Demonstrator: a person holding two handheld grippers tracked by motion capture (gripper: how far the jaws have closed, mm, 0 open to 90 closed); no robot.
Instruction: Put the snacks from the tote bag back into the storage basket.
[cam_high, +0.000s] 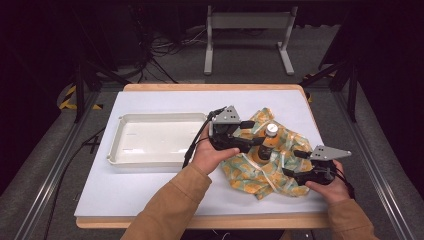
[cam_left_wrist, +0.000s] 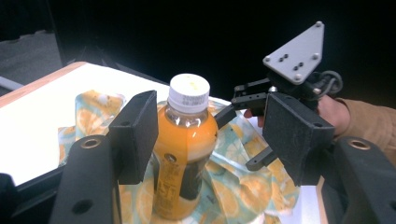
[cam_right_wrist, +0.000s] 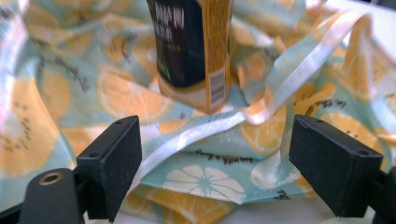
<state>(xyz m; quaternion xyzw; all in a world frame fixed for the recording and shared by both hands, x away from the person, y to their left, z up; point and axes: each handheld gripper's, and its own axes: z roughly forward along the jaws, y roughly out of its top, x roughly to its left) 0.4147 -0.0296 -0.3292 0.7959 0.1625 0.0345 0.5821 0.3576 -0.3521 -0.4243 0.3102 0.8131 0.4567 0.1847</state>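
- Orange juice bottle (cam_high: 270, 141) stands upright on a citrus-print cloth bag (cam_high: 260, 170), right side of the counter (cam_high: 150, 190).
- Left hand-held gripper (cam_left_wrist: 210, 135) wide open around the bottle.
- Right hand-held gripper (cam_right_wrist: 215, 172) open too, low over the bag's white strap (cam_right_wrist: 289, 79).
- White tray (cam_high: 117, 137) sits well left.

The bottle (cam_right_wrist: 194, 46) label and cap print are too blurred to read.
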